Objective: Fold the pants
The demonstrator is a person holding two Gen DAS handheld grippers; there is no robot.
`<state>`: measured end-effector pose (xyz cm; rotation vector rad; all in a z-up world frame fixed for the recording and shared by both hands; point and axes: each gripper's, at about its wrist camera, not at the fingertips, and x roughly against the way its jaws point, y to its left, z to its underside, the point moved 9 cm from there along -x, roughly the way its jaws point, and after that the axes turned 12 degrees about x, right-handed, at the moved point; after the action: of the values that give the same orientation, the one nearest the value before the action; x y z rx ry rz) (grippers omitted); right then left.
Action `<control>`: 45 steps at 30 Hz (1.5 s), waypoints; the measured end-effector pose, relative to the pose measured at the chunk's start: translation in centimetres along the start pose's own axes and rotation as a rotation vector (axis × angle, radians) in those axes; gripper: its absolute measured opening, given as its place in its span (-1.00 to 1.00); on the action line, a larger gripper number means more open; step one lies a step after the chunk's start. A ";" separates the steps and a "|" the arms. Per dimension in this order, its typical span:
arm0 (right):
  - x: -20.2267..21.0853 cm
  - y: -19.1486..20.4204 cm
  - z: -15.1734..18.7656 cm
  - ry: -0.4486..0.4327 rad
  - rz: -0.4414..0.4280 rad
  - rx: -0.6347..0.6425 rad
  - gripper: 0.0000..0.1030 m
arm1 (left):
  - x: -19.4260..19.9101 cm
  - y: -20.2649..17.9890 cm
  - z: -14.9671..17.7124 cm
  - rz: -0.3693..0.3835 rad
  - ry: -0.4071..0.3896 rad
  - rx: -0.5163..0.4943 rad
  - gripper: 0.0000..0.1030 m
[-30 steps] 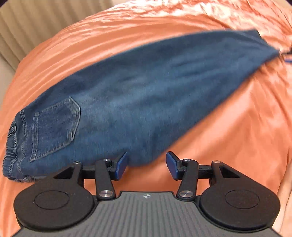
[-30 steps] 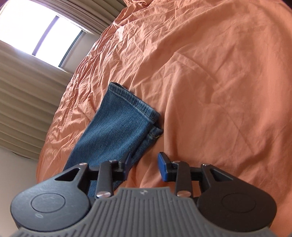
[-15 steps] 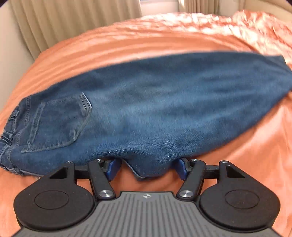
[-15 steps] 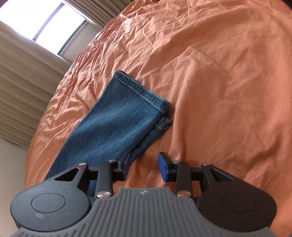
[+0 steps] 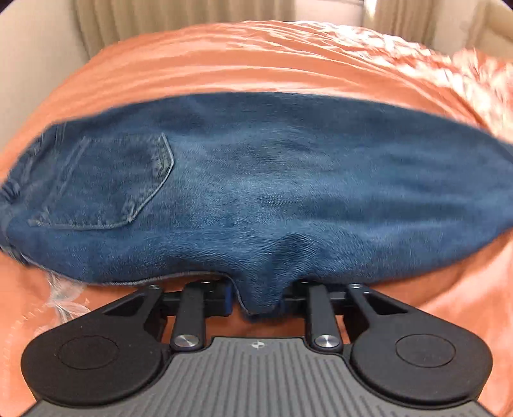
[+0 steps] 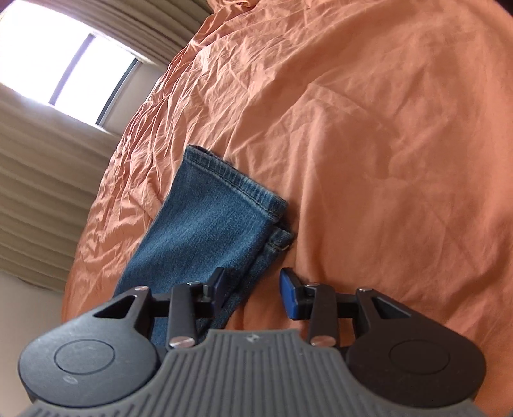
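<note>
Blue jeans [image 5: 263, 192] lie across an orange bedsheet [image 5: 256, 61], folded lengthwise, back pocket [image 5: 109, 182] and waistband at the left. My left gripper [image 5: 258, 300] is at the near edge of the jeans with a bulge of denim between its jaws; the fingertips are hidden under the cloth, so the grip is unclear. In the right wrist view the leg hems [image 6: 237, 189] lie on the sheet. My right gripper [image 6: 253, 288] is open just short of the hems, its left finger over the leg edge, its right finger over bare sheet.
The wrinkled orange sheet [image 6: 384, 128] covers the whole bed. Beige curtains [image 5: 179, 19] and a bright window [image 6: 73, 61] stand beyond the bed's far edge. A pale wall is at the left.
My left gripper has moved forward to the jeans' near edge and its jaws have narrowed around a fold of denim. My right gripper has shifted slightly near the hems, still open.
</note>
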<state>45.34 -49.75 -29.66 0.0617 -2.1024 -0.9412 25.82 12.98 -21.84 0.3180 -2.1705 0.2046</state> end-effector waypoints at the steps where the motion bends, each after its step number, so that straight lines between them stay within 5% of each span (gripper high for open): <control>1: 0.0 -0.2 0.0 -0.006 -0.009 -0.014 -0.34 | 0.5 0.0 -0.2 -0.012 -0.011 -0.005 -0.67; 10: -2.0 -1.8 -1.3 -0.077 -0.055 -0.157 -0.47 | 1.0 -0.3 -1.1 -0.048 0.025 0.015 -0.76; 12: -1.6 -1.6 -2.0 -0.094 -0.039 -0.143 -0.84 | 1.2 -0.1 -1.1 -0.050 0.025 0.019 -0.76; 16: 2.8 2.4 -5.3 -0.212 -0.087 0.003 -0.89 | 2.5 0.3 -1.9 -0.016 0.028 0.064 -0.76; 19: 4.8 4.0 -6.6 -0.258 -0.060 0.069 -0.91 | 3.5 1.4 -1.8 0.053 0.061 0.197 -0.76; 27: 0.7 -2.1 -3.3 -0.133 0.104 0.001 -0.91 | -0.6 3.1 3.4 0.075 0.214 0.329 -0.83; 35: 0.6 -1.9 -3.2 -0.109 0.139 0.073 -0.90 | 0.2 2.6 3.0 0.041 0.355 0.230 -0.81; 39: 0.6 -1.9 -3.6 -0.075 0.150 0.093 -0.85 | 1.9 2.1 3.2 -0.006 0.383 0.095 -0.79; 45: 3.0 -3.2 -6.2 -0.066 0.132 0.085 -0.34 | 5.6 -0.8 1.0 0.054 0.346 -0.038 -0.60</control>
<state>46.74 -56.84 -27.32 -0.0652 -2.1774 -0.7849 22.19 11.11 -17.83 0.1859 -1.8393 0.2301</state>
